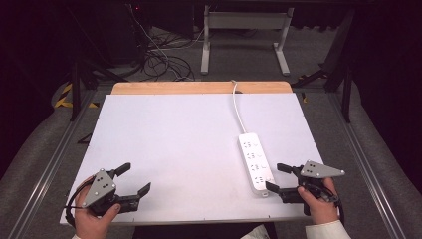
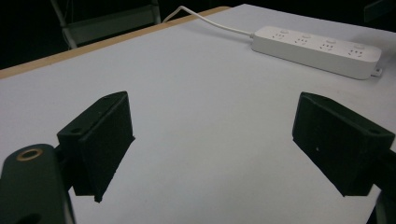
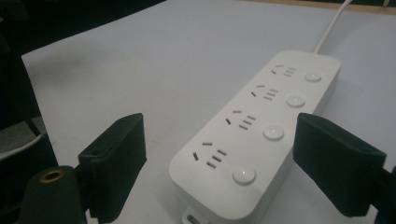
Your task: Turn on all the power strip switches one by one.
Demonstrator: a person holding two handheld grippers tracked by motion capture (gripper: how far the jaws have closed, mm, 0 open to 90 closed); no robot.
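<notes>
My right gripper (image 1: 275, 180) has its jaws spread wide around the near end of the power strip (image 1: 255, 163); my left gripper (image 1: 135, 178) gapes empty over the bench (image 1: 174, 139).

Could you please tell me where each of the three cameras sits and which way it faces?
High view: above the person's side, facing forward and down on the table; both hands, left tool and right tool show.
Left gripper view: rides the left tool, facing across the table.
Right gripper view: rides the right tool, facing the power strip.
All share the strip.
</notes>
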